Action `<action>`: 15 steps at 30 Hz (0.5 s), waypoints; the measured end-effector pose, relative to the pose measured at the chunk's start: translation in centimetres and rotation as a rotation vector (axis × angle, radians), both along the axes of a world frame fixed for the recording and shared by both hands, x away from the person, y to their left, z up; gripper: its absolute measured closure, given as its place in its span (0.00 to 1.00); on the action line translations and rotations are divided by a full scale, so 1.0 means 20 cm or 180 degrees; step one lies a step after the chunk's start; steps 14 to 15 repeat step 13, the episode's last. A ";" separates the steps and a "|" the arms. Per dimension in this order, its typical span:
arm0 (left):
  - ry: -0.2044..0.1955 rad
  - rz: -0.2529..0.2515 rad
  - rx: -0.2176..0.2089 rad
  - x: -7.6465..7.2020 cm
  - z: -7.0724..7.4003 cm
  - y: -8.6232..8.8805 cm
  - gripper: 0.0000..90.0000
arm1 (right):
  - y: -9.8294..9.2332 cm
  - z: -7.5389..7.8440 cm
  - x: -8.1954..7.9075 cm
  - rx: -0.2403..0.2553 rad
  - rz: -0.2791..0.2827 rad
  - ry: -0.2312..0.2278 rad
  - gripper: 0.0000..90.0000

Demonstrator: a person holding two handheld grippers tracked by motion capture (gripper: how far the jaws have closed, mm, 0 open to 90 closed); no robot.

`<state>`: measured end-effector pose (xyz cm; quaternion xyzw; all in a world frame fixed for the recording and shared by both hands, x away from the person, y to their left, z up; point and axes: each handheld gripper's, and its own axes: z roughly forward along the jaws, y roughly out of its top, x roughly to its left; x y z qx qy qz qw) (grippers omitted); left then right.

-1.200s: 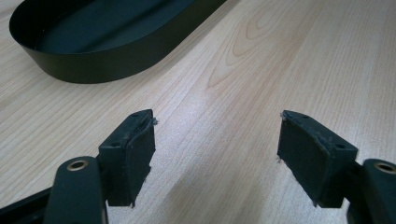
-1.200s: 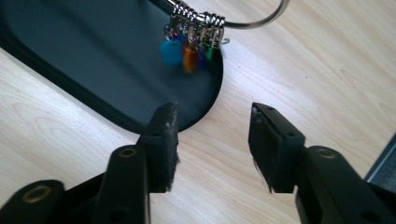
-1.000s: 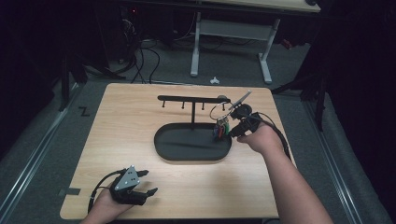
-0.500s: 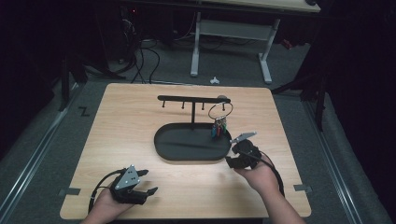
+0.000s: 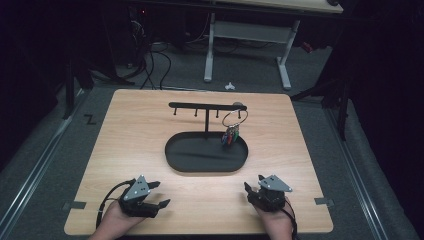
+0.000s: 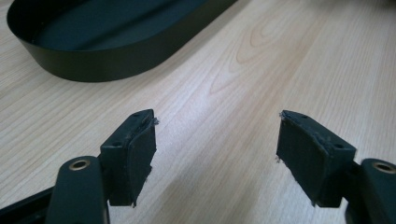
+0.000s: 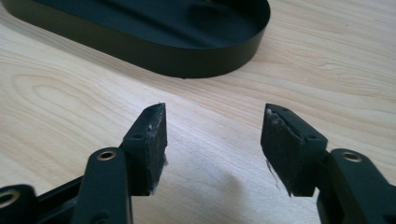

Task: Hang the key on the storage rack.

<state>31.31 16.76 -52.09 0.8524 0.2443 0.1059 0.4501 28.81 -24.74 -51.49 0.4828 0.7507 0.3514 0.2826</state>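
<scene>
Both grippers rest low at the near edge of the wooden counter (image 5: 150,145), each held in a hand that enters from the bottom of the high view. The left gripper (image 5: 159,195) sits at the near left, its jaws spread wide and angled toward the right and slightly away from the person, with a grey three-cornered plate on top and a black cable looping off its left side. The left gripper view confirms it: the left gripper (image 6: 215,156) has its two black pads well apart with bare wood between them and nothing held. The right gripper (image 5: 254,188) sits at the near right, pointing forward and a little left; in its own view the right gripper (image 7: 212,148) is likewise open and empty, pads well apart over bare counter.

An oval black tray (image 5: 175,162) lies at the counter's middle, well apart from both grippers. From its far side rises a thin post carrying a horizontal black hook bar (image 5: 200,105). A key ring (image 5: 234,118) hangs near the bar's right end, with a small bunch of coloured keys (image 5: 230,136) dangling just above or against the tray's right part; which, I cannot tell.

The hands are cut off at the frame's bottom edge, so only knuckles and wrists show. The tray (image 6: 93,65) is cropped at the top of the left gripper view, and the tray (image 7: 187,60) likewise in the right gripper view. The room beyond the counter is dark; only table legs and cables on the floor can be made out.
</scene>
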 end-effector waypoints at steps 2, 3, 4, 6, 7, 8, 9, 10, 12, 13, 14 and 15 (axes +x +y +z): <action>0.0031 0.0051 -0.0072 0.01 0.00 0.01 0.32 | -0.01 0.02 0.00 -0.0089 -0.0011 -0.0080 0.38; 0.0041 0.0068 -0.0092 0.01 0.00 0.01 0.32 | -0.01 0.02 -0.01 -0.0084 -0.0013 -0.0116 0.38; 0.0044 0.0092 -0.0094 0.01 0.00 0.02 0.32 | -0.02 0.01 -0.02 -0.0032 -0.0003 -0.0114 0.38; 0.0060 0.0124 -0.0095 0.01 0.00 0.02 0.32 | -0.02 0.00 -0.01 0.0009 0.0026 -0.0039 0.38; 0.0060 0.0124 -0.0095 0.01 0.00 0.02 0.32 | -0.02 0.00 -0.01 0.0009 0.0026 -0.0039 0.38; 0.0066 0.0128 -0.0086 0.02 -0.01 0.02 0.32 | -0.02 -0.01 -0.01 -0.0010 0.0031 -0.0030 0.38; 0.0071 0.0121 -0.0066 0.01 -0.01 0.02 0.32 | -0.01 -0.01 -0.01 -0.0003 0.0040 -0.0023 0.38; 0.0069 0.0117 -0.0056 0.01 -0.01 0.02 0.32 | -0.01 -0.01 -0.01 0.0013 0.0030 -0.0014 0.38; 0.0059 0.0106 -0.0048 0.01 -0.01 0.02 0.32 | -0.01 -0.01 0.00 0.0030 0.0033 -0.0015 0.37; 0.0059 0.0106 -0.0048 0.01 -0.01 0.02 0.32 | -0.01 -0.01 0.00 0.0026 0.0031 -0.0013 0.37; 0.0059 0.0106 -0.0048 0.01 -0.01 0.02 0.32 | -0.01 -0.01 0.00 0.0026 0.0031 -0.0013 0.37; 0.0059 0.0106 -0.0048 0.01 -0.01 0.02 0.32 | -0.01 -0.01 0.00 0.0026 0.0031 -0.0013 0.37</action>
